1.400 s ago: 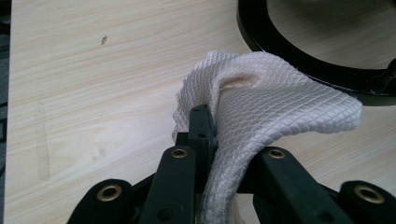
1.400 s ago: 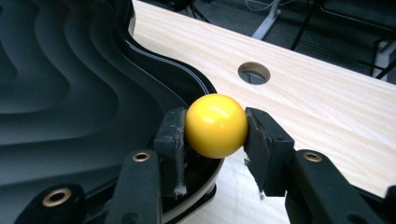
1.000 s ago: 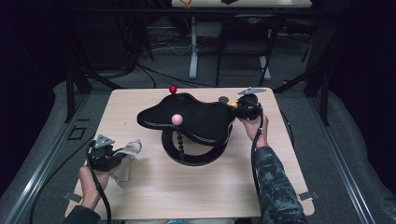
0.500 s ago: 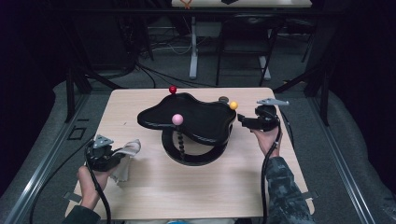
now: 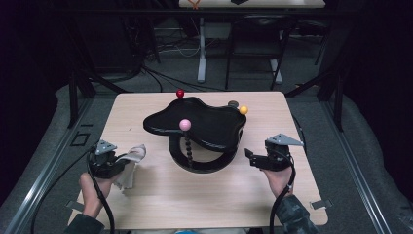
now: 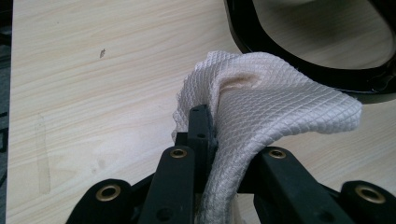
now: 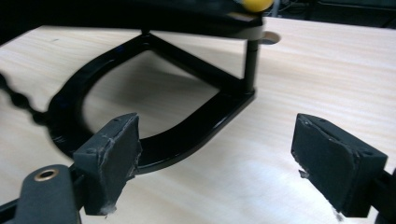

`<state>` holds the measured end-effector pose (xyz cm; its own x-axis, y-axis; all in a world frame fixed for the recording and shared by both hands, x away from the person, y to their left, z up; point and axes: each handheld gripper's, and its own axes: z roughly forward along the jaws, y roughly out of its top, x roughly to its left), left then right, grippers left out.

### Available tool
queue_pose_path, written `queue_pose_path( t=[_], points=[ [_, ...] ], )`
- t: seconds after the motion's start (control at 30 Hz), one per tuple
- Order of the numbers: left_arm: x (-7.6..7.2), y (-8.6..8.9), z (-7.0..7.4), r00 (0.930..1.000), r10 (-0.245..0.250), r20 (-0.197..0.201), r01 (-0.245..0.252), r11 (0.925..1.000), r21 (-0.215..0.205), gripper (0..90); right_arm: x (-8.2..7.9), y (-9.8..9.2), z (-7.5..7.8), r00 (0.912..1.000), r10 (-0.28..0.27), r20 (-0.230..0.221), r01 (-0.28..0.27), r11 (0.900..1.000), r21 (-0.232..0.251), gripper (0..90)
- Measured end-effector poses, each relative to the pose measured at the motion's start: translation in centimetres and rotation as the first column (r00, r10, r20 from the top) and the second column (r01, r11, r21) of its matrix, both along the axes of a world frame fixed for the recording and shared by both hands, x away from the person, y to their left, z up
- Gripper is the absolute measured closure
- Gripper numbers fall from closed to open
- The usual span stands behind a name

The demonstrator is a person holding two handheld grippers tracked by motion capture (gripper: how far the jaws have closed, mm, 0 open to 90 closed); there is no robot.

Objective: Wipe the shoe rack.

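Observation:
A black wavy tray (image 5: 195, 122) stands on a black ring base (image 5: 204, 163) in the middle of the wooden table (image 5: 204, 204). A red ball (image 5: 180, 93), a pink ball (image 5: 184, 125) and an orange ball (image 5: 243, 110) top its posts. At the near left my left gripper (image 5: 122, 163) is shut on a white waffle cloth (image 5: 132, 163), which bulges over the jaws (image 6: 261, 107). My right gripper (image 5: 250, 158) sits near the table's right side and points at the ring base (image 7: 187, 135). Its jaws have just been opening, and nothing is between the pads (image 7: 112, 154).
A small round disc (image 5: 233, 103) lies on the table behind the tray, near the orange ball (image 7: 254, 3). Beyond the far edge are desk legs (image 5: 201, 53) and cables on a dark floor. Bare wood lies between the two grippers along the front.
My right gripper has drawn back from the orange ball at the tray's right edge toward the near right of the table, and its jaws have opened. The left gripper and cloth stayed put.

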<state>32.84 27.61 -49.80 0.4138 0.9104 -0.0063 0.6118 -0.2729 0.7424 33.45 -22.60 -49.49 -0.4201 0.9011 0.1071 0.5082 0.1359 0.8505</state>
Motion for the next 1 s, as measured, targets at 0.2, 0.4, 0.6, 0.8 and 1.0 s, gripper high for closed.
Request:
queue_pose_path(
  t=[0.2,0.4,0.6,0.8,1.0],
  points=[
    [0.5,0.0,-0.2,0.9999,-0.001,-0.011,0.001,1.0000,0.002,81.1,-3.1,2.2,-1.0,0.9982,0.059,-0.009,-0.059,0.998,0.027,14.3],
    [1.2,0.1,-0.3,0.9998,0.001,-0.019,-0.001,1.0000,-0.001,81.1,-4.9,5.6,-1.8,0.9977,0.064,-0.022,-0.065,0.997,-0.044,14.2],
    [1.6,0.2,-0.2,0.9999,-0.003,-0.014,0.003,1.0000,-0.006,81.1,-5.1,8.9,-2.9,0.9868,0.161,-0.018,-0.161,0.986,-0.034,14.3],
    [1.7,0.1,-0.2,0.9999,-0.009,-0.010,0.009,0.9999,-0.005,81.1,-4.3,12.0,-5.7,0.9837,0.178,-0.027,-0.178,0.984,0.004,14.7],
    [1.7,0.1,0.0,1.0000,-0.001,-0.001,0.001,1.0000,-0.008,81.1,-2.6,14.3,-6.2,0.9807,0.195,0.014,-0.195,0.981,-0.012,24.0]
  ],
)
